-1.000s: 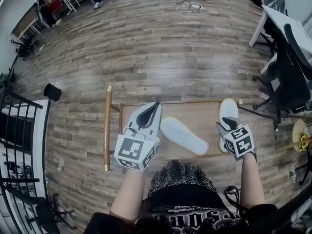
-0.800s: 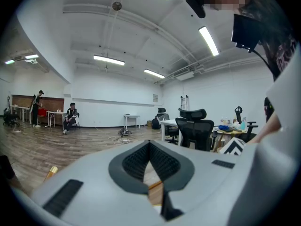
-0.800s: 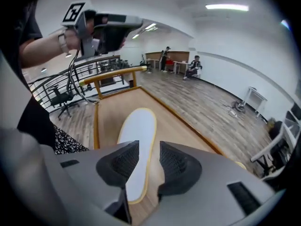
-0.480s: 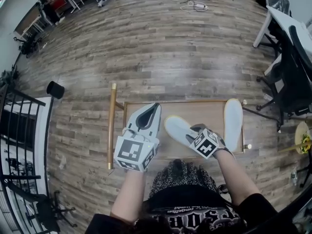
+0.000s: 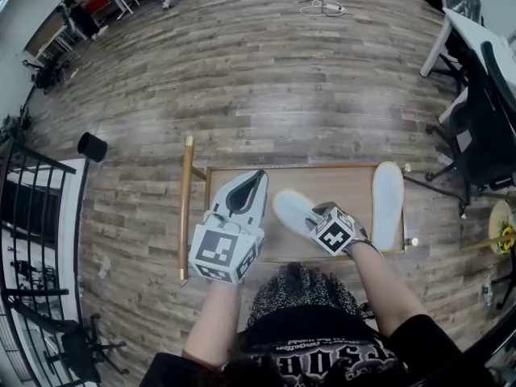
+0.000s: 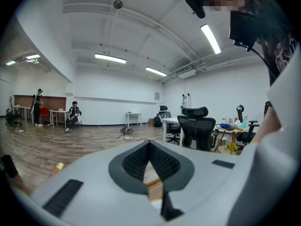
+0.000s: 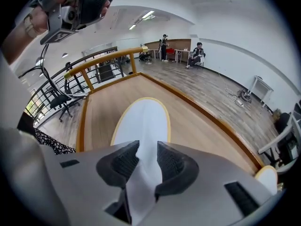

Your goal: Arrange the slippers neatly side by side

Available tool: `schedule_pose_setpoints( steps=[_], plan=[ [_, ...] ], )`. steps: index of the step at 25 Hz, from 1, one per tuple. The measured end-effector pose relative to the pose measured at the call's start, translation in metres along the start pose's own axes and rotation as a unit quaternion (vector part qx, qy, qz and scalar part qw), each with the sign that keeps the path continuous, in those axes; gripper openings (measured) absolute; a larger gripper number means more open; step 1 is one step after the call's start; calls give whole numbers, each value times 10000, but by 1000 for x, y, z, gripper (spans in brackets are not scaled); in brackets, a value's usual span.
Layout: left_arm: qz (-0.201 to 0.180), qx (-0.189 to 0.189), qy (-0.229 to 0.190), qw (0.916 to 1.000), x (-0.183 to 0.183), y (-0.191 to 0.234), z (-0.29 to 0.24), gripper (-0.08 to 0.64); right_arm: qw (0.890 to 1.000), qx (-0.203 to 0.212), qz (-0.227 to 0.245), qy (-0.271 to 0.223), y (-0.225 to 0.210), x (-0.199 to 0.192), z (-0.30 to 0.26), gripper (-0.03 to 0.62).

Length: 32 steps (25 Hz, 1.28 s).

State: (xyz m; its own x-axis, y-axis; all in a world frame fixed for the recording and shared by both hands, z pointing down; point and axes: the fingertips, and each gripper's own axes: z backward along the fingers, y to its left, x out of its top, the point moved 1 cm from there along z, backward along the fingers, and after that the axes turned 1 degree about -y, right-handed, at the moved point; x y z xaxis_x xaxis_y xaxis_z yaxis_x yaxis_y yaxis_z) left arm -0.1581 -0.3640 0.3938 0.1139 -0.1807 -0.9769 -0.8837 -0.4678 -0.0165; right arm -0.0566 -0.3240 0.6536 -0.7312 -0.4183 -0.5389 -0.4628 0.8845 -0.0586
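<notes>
My right tongs (image 7: 147, 147) point steeply down at the near end of a white slipper (image 7: 141, 121). Their jaws have just been opening and stand released, one on each side of the slipper's pale fabric, which rises into the gap between them. I cannot see them pinching it. From the head view, the right tongs (image 5: 317, 214) sit over this slipper (image 5: 290, 208), which lies slantwise in the middle of the low wooden table (image 5: 339, 182) with its far end turned to my left.

The second white slipper (image 5: 388, 204) lies flat along the right edge of the table, pointing straight away from me. It is well apart from the first and not in line with it. Both slippers have a thin yellow rim.

My left tongs (image 5: 258, 176) hover over the left part of the table, pointing nearly level and away from me. In their own view, the left tongs (image 6: 149, 144) are clenched, with the jaw tips meeting and nothing caught between them.

A gold rail (image 5: 186, 208) runs along the table's left side. All around is wood-plank floor (image 5: 266, 71), and black office chairs (image 5: 484, 127) stand off to my right.
</notes>
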Motion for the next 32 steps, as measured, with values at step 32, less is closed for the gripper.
schedule_pose_setpoints(
  steps=[32],
  plan=[
    [-17,-400,-118,9991,12,-29,-17,2,9236,-1386,-3565,-277,-77,-49,84,18]
  ],
)
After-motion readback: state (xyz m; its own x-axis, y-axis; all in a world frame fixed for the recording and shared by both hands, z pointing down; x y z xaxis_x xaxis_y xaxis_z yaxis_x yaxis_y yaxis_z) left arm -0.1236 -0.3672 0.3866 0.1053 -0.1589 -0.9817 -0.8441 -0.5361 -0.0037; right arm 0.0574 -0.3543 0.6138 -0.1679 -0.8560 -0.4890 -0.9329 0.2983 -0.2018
